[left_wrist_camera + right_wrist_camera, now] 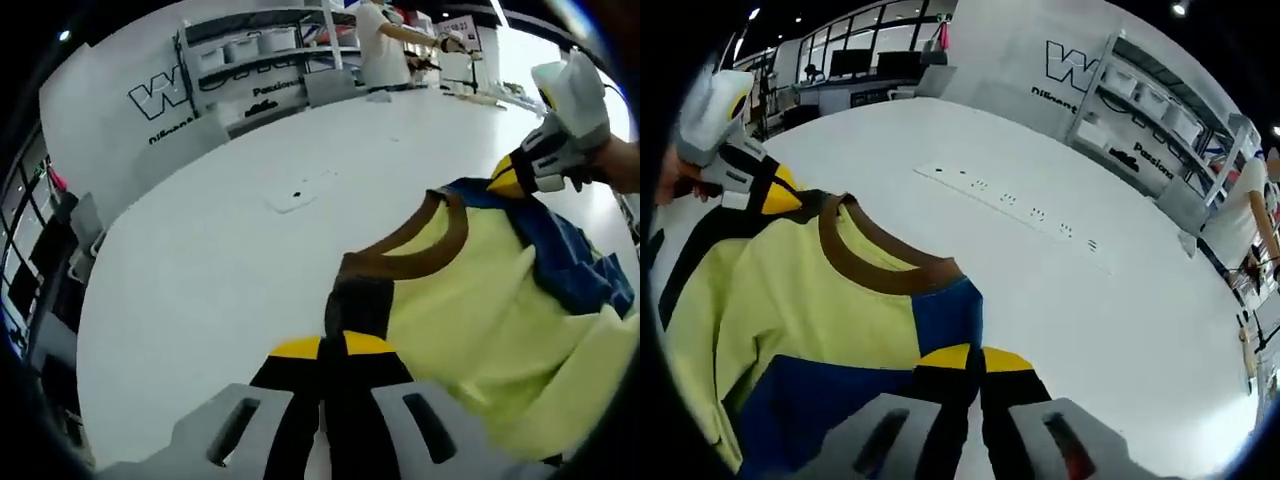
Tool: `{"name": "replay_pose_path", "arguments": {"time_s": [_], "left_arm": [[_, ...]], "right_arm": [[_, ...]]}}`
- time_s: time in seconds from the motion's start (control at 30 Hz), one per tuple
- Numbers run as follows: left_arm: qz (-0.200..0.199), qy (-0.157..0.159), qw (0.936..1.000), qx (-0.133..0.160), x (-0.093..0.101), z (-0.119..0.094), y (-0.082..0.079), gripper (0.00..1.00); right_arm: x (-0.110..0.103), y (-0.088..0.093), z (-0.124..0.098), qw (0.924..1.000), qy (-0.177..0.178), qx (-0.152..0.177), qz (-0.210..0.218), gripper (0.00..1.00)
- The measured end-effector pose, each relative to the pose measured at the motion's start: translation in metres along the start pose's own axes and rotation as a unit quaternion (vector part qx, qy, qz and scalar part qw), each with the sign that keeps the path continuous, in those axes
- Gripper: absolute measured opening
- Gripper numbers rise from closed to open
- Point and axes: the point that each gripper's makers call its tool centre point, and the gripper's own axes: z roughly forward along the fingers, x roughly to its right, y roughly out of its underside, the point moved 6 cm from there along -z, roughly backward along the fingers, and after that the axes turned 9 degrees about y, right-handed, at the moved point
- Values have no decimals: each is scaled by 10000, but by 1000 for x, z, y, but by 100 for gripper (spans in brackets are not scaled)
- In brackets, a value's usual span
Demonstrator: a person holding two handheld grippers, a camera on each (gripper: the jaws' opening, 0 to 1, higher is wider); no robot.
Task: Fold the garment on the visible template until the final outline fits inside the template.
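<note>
Left gripper: its yellow-tipped black jaws are closing together on the dark shoulder fabric beside the brown collar, clenching it.
Right gripper: it is pinching the blue shoulder panel the same way, jaws pressed shut on the cloth.
Garment: the yellow, blue and black knit shirt with a brown ribbed collar is lying on the white tabletop, spreading back toward the person.
Key relation: the two grippers are holding opposite shoulders, the collar sitting between them, so the shoulder line is running gripper to gripper and the body trails behind; neither is nearer.
Template: I cannot tell where it is lying.
Far: grey shelving with white bins is standing past the table, a person working beside it.
</note>
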Motion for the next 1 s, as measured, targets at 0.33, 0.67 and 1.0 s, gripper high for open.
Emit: {"name": "replay_pose_path", "arguments": {"time_s": [0.33,0.67,1.0], "left_arm": [[-6,44,9996,275,-4,-34,-6,20],[284,282,9986,352,12,-52,-9,21],[139,473,9968,635,30,-75,-14,21]], "right_arm": [[12,-16,-21,9976,-11,589,354,18],[5,-19,-40,9951,-210,688,676,24],[1,-13,-62,9922,-286,736,961,28]]}}
